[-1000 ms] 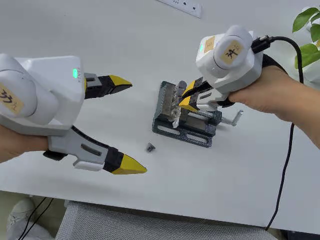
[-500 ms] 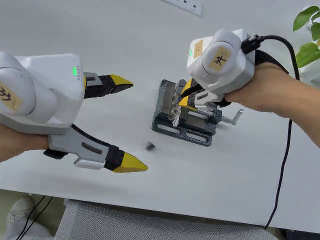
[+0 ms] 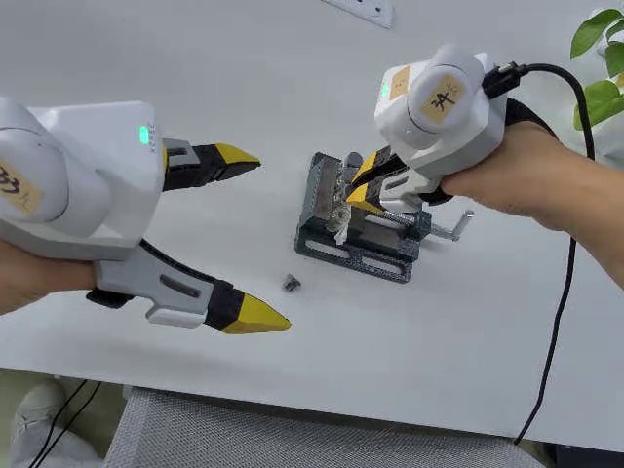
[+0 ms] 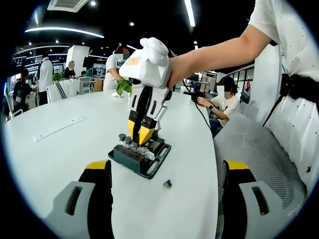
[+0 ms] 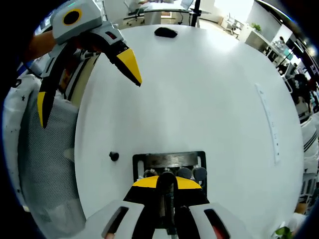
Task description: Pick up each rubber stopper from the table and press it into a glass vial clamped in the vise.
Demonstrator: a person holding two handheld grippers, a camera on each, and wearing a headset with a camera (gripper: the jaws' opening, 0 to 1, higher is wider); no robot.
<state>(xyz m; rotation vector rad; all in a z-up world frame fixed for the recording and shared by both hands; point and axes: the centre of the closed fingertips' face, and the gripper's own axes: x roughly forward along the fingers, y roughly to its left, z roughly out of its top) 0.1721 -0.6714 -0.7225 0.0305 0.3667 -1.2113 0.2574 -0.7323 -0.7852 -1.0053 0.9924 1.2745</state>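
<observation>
"What sort of place are we looking at here?"

"An open-plan office, I'm guessing, since the far end is blurring out. Strip lights (image 4: pixel 189 12) are running across a dark ceiling, and people (image 4: pixel 46 72) are standing around other desks. Someone (image 4: pixel 223 102) is sitting behind. A power strip (image 4: pixel 55 128) is lying on this big white table (image 4: pixel 60 154), with a grey mesh chair (image 4: pixel 259 149) standing alongside."

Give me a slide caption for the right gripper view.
Right gripper shut on a dark stopper over the vise; a loose stopper lies on the table.
</observation>
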